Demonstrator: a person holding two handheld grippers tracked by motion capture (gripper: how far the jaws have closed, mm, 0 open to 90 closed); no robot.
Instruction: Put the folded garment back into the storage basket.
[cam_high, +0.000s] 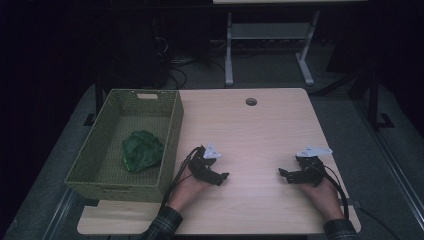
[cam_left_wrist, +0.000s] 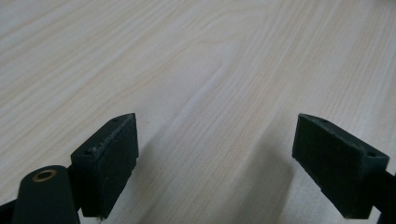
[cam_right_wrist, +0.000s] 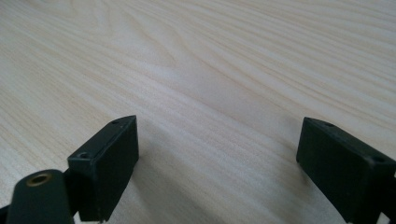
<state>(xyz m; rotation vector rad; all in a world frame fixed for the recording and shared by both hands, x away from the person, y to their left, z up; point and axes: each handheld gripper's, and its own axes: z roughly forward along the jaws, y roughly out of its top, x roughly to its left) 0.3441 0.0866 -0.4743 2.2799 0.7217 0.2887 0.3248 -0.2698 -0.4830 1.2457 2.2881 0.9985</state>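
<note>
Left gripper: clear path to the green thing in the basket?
Probably yes. The left gripper is open and empty beside the basket, which is open-topped; only its near wall lies between, so reaching the green thing means going over it.

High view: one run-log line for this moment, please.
left gripper: open, empty, near table | right gripper: open, empty | green cloth: in basket

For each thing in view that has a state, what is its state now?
left gripper: open, nothing between the jaws, low over the table.
right gripper: open, nothing between the jaws, low over the table.
basket: upright, at the table's left edge.
green cloth: crumpled, lying inside the basket.
</note>
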